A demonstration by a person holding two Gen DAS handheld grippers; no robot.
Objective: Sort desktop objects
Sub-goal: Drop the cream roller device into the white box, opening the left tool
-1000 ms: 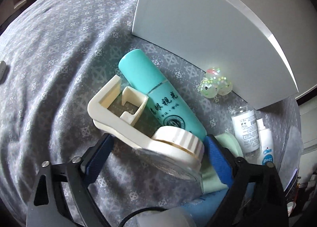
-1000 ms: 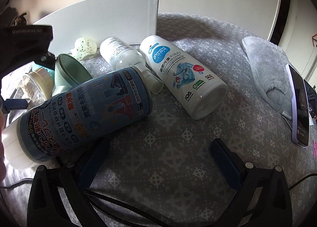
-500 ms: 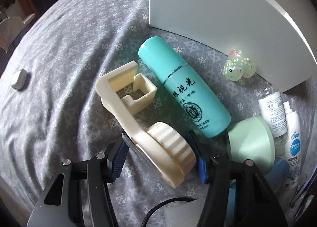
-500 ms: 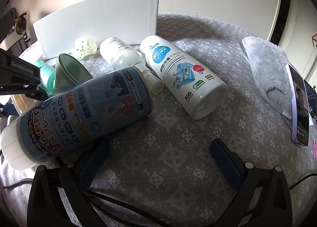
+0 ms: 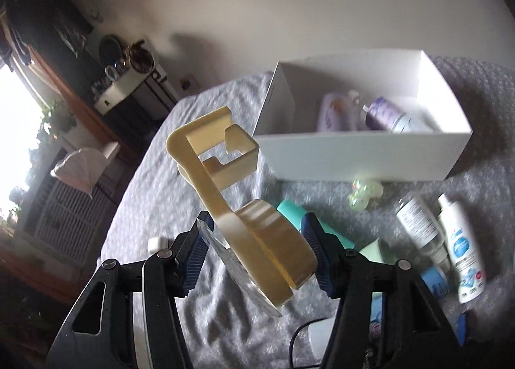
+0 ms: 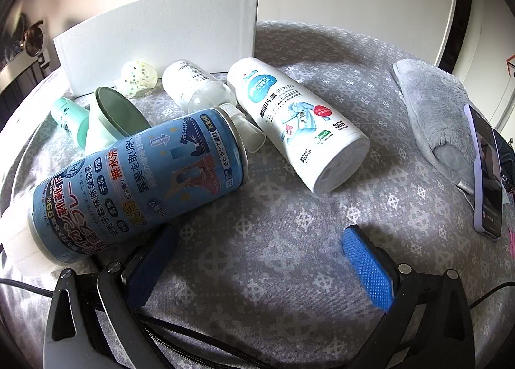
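Note:
My left gripper (image 5: 256, 251) is shut on a cream plastic suction-cup holder (image 5: 244, 208), gripped at its round base and held in the air above the grey patterned cloth (image 5: 145, 208). Its hook end points toward the open white box (image 5: 354, 150), which holds a purple bottle (image 5: 383, 118) and a pale one. My right gripper (image 6: 257, 259) stands open low over the cloth with nothing between its fingers. Just beyond its left finger lies a large blue spray can (image 6: 138, 182); a white cleaner bottle (image 6: 296, 121) lies further ahead.
A teal bottle (image 6: 69, 118), a green cup (image 6: 112, 114), a clear bottle (image 6: 196, 85) and a speckled toy (image 6: 138, 74) lie before the white box's wall (image 6: 161, 37). A grey slipper (image 6: 441, 105) and a phone (image 6: 486, 169) sit at the right. Furniture stands beyond the cloth's left edge.
The left gripper closed on the cream holder's base and lifted it off the cloth, tilting up so the box's inside shows. The right gripper's view is unchanged.

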